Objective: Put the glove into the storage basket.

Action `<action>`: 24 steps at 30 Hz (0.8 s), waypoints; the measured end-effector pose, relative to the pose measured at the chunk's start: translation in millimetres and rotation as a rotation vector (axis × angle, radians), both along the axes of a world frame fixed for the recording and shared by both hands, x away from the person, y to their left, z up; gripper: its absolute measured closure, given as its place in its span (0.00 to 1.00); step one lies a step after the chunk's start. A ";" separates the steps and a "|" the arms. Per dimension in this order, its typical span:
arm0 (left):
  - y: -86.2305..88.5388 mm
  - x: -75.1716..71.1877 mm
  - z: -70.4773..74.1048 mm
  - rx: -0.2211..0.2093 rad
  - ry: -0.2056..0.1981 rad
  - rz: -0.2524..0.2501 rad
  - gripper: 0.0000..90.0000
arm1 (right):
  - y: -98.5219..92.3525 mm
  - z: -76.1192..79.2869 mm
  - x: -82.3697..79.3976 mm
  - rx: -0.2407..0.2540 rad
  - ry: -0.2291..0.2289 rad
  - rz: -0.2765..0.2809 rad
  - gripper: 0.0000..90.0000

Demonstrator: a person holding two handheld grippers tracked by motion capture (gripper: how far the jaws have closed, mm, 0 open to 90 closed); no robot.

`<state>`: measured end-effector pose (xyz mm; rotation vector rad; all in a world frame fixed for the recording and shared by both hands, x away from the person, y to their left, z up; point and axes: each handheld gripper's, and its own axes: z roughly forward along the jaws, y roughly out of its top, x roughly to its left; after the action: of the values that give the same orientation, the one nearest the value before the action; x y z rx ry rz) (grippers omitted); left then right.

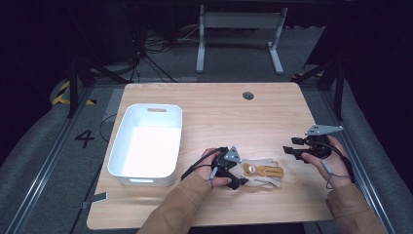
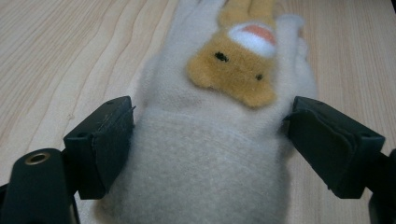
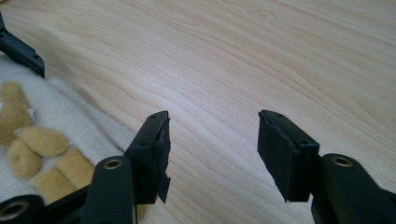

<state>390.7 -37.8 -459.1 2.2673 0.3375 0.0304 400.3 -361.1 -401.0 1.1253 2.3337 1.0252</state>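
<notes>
A cream fleece glove (image 1: 263, 174) with a tan bear (image 1: 263, 170) sewn on it lies flat on the wooden table (image 1: 219, 117), near the front edge. My left gripper (image 1: 239, 182) is low at the glove's cuff end. In the left gripper view, its jaws stand wide on either side of the cuff (image 2: 210, 168), with the bear's face (image 2: 233, 70) just beyond. The left gripper (image 2: 210, 140) is open. My right gripper (image 1: 288, 150) hovers to the glove's right, open (image 3: 212, 144) over bare wood. The glove (image 3: 60, 112) lies to its left.
An empty white plastic bin (image 1: 117, 146) stands on the left half of the table. A round cable hole (image 1: 248, 95) sits near the far edge. The metal legs of another table (image 1: 238, 44) stand on the floor beyond.
</notes>
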 end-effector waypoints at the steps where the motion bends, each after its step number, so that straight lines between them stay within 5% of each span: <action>1: -0.7 0.5 -1.0 -0.001 0.000 -0.003 0.18 | -0.5 -0.5 -0.4 -0.005 -0.002 -0.002 0.50; 14: -9.7 1.3 -12.1 0.019 -0.010 -0.025 0.16 | -6.8 -1.6 -4.5 -0.004 0.004 -0.016 0.50; 24: -16.2 -1.7 -11.8 0.092 -0.043 -0.042 0.13 | -6.6 -2.3 -4.0 -0.007 0.007 -0.018 0.50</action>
<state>389.0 -54.1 -470.8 2.3601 0.2713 0.0738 396.3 -367.7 -403.3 1.1471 2.3263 1.0074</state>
